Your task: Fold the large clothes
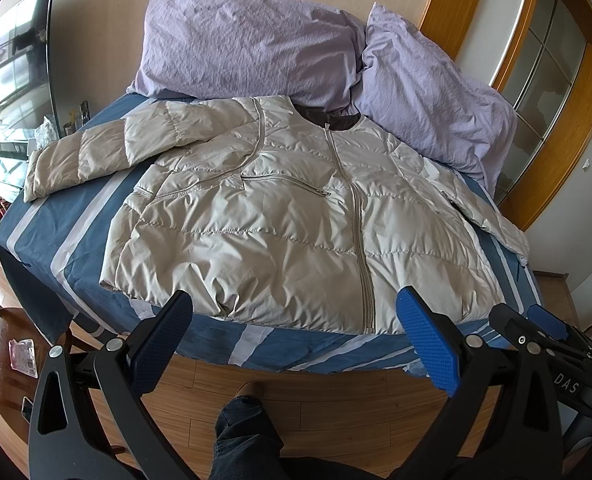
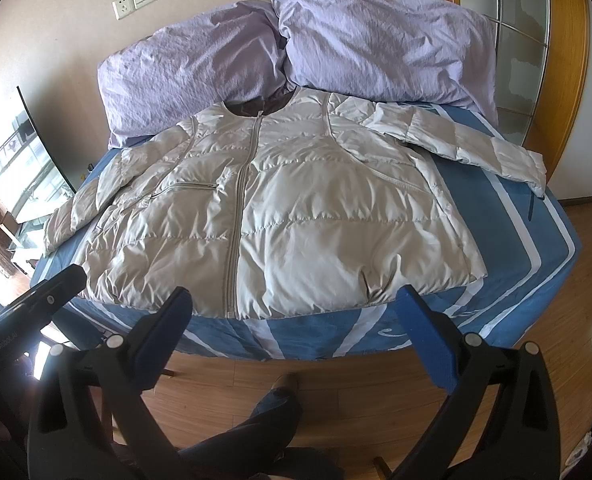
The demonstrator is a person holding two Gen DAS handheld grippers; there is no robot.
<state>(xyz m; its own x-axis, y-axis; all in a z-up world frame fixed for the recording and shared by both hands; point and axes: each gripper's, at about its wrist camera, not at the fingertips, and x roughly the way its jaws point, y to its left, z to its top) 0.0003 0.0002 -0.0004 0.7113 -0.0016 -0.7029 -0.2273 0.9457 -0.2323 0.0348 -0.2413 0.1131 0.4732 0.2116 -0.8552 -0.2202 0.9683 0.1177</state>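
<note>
The jacket (image 1: pixel 280 216) is spread front-up and zipped on the bed (image 1: pixel 76 216), collar toward the pillows (image 1: pixel 248 44), both sleeves thrown outward. It is judged light, puffy and slick, likely to spring back when creased, so a sleeve cuff or a hem corner is best pinched deep. The left gripper (image 1: pixel 296 344) is held wide open above the floor, short of the hem, touching nothing. The right gripper (image 2: pixel 292 340) is likewise spread wide and empty.

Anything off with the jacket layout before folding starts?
Mostly fine: the jacket lies flat and zipped on the bed. Its collar end touches the pillows, and the hem is puckered near the right claw. Both claws are open.
</note>
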